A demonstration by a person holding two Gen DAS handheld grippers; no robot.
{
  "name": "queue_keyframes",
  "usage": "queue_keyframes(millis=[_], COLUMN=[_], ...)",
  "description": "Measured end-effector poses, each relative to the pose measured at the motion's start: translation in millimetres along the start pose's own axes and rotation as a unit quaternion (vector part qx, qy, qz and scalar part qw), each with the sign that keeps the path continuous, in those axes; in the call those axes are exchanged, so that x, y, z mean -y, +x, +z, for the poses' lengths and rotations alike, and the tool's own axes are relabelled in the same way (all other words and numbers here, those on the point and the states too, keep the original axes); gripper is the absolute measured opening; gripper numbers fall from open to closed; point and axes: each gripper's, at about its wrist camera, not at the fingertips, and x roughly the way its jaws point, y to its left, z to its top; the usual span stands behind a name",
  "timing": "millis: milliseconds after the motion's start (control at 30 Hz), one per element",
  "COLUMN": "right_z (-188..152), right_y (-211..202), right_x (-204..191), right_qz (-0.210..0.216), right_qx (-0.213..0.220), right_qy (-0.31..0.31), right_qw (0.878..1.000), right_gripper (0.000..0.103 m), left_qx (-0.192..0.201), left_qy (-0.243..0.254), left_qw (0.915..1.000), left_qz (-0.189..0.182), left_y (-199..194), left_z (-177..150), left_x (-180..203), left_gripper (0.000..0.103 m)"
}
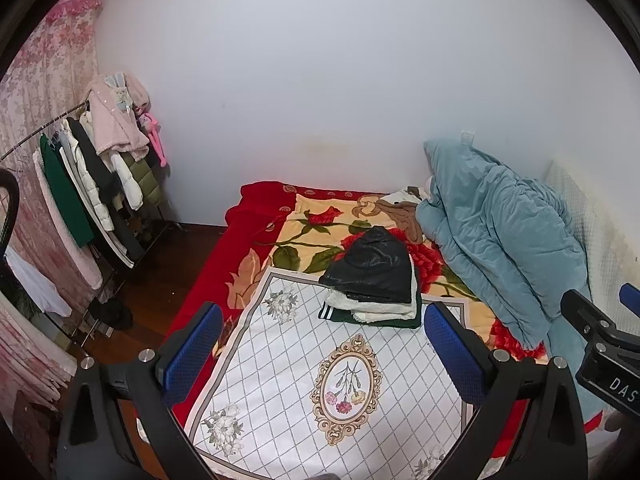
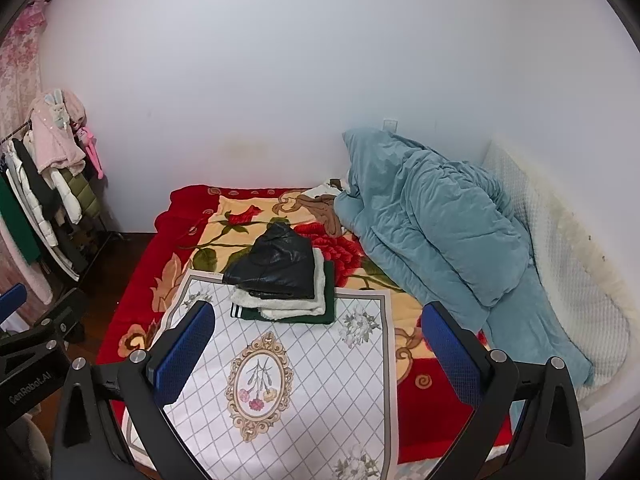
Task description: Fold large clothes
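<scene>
Along the bottom edge of both wrist views, the left tool (image 1: pixel 322 354) and the right tool (image 2: pixel 316 350) hang with jaws spread wide, gripping nothing. Beyond them, in the lower centre of the frame, a white lattice-print mat (image 1: pixel 304 380) lies flat on the bed (image 1: pixel 256 256). At its far edge, mid-frame, sits a stack of folded clothes (image 1: pixel 372 280), a black glossy garment (image 2: pixel 276 266) on top of cream and green layers. That pile looks done; a brown garment (image 1: pixel 404 216) beside the blue quilt (image 2: pixel 432 224), upper right, seems still unfolded.
</scene>
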Motion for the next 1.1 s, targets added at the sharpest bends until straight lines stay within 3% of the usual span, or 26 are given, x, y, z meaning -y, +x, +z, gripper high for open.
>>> queue_keyframes(millis=[1100], right_z=[2.9], right_y=[-1.5], right_x=[2.8], right_qz=[-0.003], right_qx=[0.002], right_qy=[-0.008], right_qw=[1.0], right_gripper=[0.103], left_qx=[0.003], left_qy=[0.003], left_qw=[1.0], left_qz=[0.003], left_y=[-2.8], left_z=[4.0], left_x=[6.7], left_gripper=[0.103])
